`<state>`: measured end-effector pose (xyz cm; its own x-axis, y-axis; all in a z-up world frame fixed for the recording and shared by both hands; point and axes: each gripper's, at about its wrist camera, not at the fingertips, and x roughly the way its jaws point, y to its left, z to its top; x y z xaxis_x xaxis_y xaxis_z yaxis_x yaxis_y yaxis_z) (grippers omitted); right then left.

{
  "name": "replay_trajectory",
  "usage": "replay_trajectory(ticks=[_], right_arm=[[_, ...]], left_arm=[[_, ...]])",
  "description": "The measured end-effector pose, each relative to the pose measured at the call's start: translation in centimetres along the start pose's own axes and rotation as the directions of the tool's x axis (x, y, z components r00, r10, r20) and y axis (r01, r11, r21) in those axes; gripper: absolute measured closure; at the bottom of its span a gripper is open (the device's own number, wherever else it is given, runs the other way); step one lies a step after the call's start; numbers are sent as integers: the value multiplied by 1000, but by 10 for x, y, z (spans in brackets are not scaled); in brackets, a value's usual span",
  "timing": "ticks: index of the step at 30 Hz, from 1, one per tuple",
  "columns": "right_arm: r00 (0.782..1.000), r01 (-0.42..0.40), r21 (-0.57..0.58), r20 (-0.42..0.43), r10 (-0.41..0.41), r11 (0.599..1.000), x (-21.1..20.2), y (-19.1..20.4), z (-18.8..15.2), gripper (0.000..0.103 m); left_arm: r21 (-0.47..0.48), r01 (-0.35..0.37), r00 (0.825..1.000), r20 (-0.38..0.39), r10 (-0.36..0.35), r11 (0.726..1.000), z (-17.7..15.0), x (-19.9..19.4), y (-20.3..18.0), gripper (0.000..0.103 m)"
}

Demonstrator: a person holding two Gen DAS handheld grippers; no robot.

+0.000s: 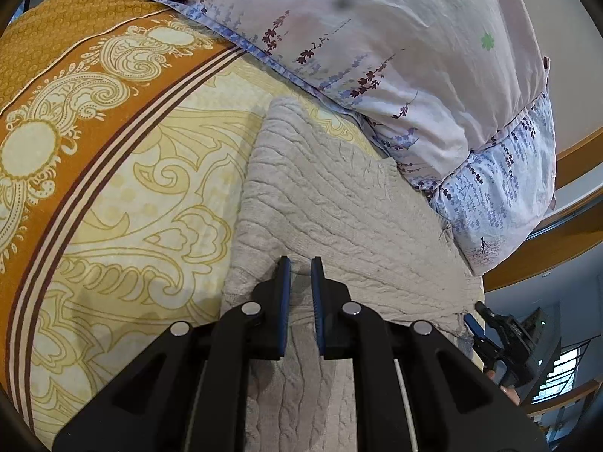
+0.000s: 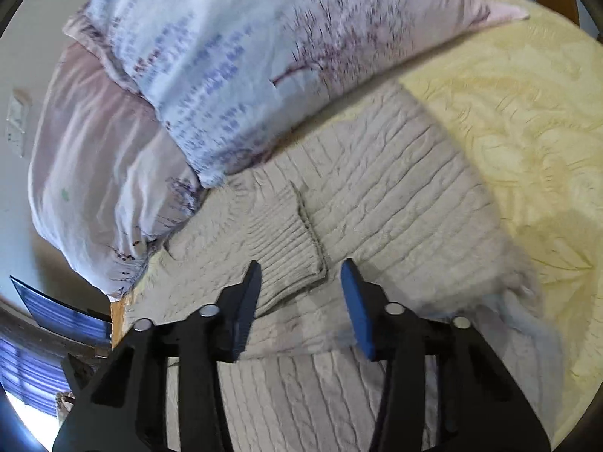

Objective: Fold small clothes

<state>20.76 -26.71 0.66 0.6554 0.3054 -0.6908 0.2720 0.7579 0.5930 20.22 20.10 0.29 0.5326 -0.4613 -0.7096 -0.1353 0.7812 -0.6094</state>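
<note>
Sweater (image 1: 320, 196) (cable-knit) on bedspread (image 1: 124, 203), beside pillows (image 1: 377, 37).

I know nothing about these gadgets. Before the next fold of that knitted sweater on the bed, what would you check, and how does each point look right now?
1. Left tool pinching the beige cable-knit sweater: cannot tell; its jaws are nearly shut over the knit, but a narrow gap shows.
2. Right tool free to grab: ok; jaws apart, nothing between the pads.
3. Ribbed cuff of the folded-in sleeve within the right tool's reach: ok; it lies just ahead of the jaws.
4. Sweater flat: not ok; the hem at right looks bunched and blurred.
5. Room to fold: not ok; the floral pillow crowds the sweater's far edge.
</note>
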Motion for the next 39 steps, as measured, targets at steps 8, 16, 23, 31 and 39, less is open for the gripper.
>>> replay_trajectory(ticks=[8, 16, 23, 31, 39], right_arm=[[998, -51, -67, 43, 54, 996, 6, 14, -2, 96], [994, 97, -121, 69, -89, 988, -15, -2, -17, 90], [982, 57, -198, 186, -19, 979, -98, -41, -46, 36], [952, -307, -252, -72, 298, 918, -156, -104, -95, 37], [947, -249, -354, -286, 150, 902, -157, -134, -159, 37]], left_arm=[[2, 28, 1000, 3, -28, 1000, 0, -3, -4, 74], [105, 96, 994, 42, -101, 990, -31, -53, -15, 54], [172, 144, 989, 19, -150, 974, -91, -94, 8, 53], [268, 234, 971, -21, -237, 935, -168, -128, 46, 52], [313, 244, 969, -106, -222, 918, -213, -118, 65, 48]])
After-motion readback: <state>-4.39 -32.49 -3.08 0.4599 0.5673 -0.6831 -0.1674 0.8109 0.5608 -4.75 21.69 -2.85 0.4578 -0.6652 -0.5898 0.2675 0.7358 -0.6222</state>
